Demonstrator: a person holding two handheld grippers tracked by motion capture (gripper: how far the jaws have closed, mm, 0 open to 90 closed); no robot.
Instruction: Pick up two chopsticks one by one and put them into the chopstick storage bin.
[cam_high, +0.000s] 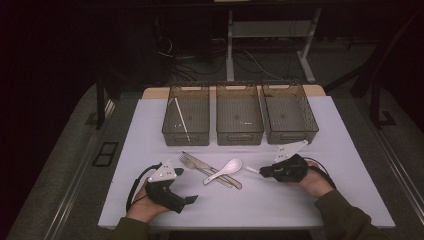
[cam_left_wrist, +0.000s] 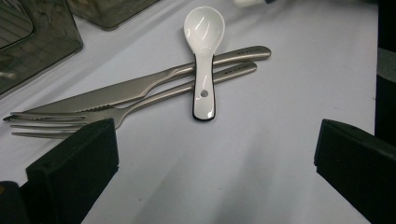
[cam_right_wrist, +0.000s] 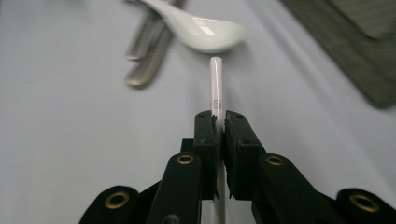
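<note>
One thin white chopstick (cam_high: 252, 170) sits clamped in the right gripper (cam_high: 261, 171) in the high view, right of the spoon (cam_high: 224, 171); its rear length is hidden by the gripper body. Left gripper (cam_high: 186, 186) rests near-left, jaws apart. Left gripper view: jaws wide, empty, near the fork (cam_left_wrist: 60, 122) and knife (cam_left_wrist: 140, 86). Right gripper view: pads pinch the chopstick (cam_right_wrist: 216, 86) mid-shaft. It looks light, stiff and slippery; grip near the middle.
</note>
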